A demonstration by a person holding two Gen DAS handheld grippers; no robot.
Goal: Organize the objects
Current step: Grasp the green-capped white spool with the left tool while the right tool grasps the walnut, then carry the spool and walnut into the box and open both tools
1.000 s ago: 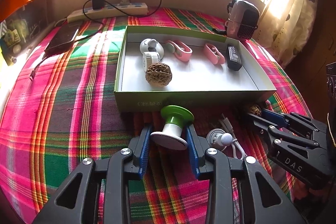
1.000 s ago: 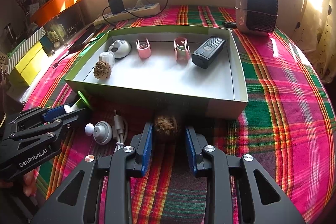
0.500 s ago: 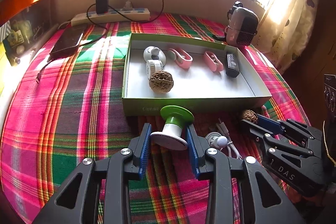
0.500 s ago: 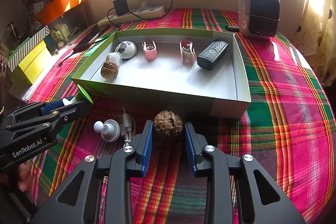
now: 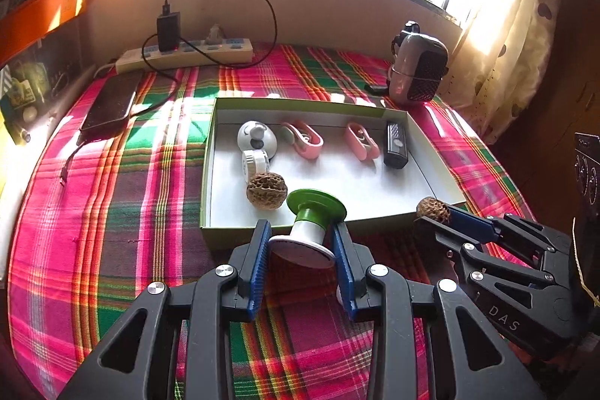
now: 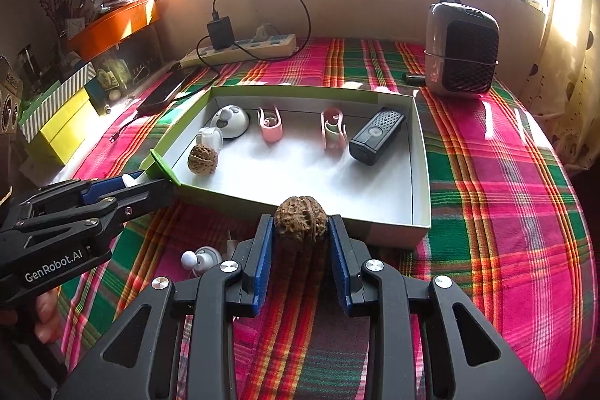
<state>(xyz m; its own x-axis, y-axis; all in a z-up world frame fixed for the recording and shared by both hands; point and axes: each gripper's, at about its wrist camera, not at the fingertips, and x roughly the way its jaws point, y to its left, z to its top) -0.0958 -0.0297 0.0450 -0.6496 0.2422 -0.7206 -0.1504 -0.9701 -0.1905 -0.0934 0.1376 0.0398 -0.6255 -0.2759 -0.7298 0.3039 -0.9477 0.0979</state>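
Left tool (image 5: 302, 242) pinching a green-and-white spool (image 5: 309, 225) by its white flange, tilted, green flange pointing toward the box, lifted clear of the plaid cloth (image 5: 112, 212) and hanging over the near wall of the shallow green-rimmed box (image 5: 208, 175). Right tool (image 6: 300, 229) pinching a brown walnut (image 6: 300, 218) between its blue pads, held just above the near edge of the box (image 6: 420, 175). Seen from the left wrist, right tool (image 5: 437, 214) with walnut (image 5: 433, 208) at the box's near right corner; seen from the right wrist, left tool (image 6: 157, 180) at the near left corner.

Inside the box: second walnut (image 5: 266, 192) near the near wall, touching a small white round case (image 5: 255, 164), just behind it a white dome-shaped gadget (image 5: 257, 139); along the far wall two pink clips (image 5: 305, 139) and a black rectangular device (image 5: 395, 145) toward the right wall.

On the cloth just outside the near wall, a small white knobbed object (image 6: 200, 257) with a cord. Farther back, a power strip (image 5: 183, 55) with a black charger plugged in, a dark phone (image 5: 110, 105) at the left, a small heater (image 5: 418, 66) at the far right corner. Fingers (image 6: 47, 319) visible under the left tool's handle.
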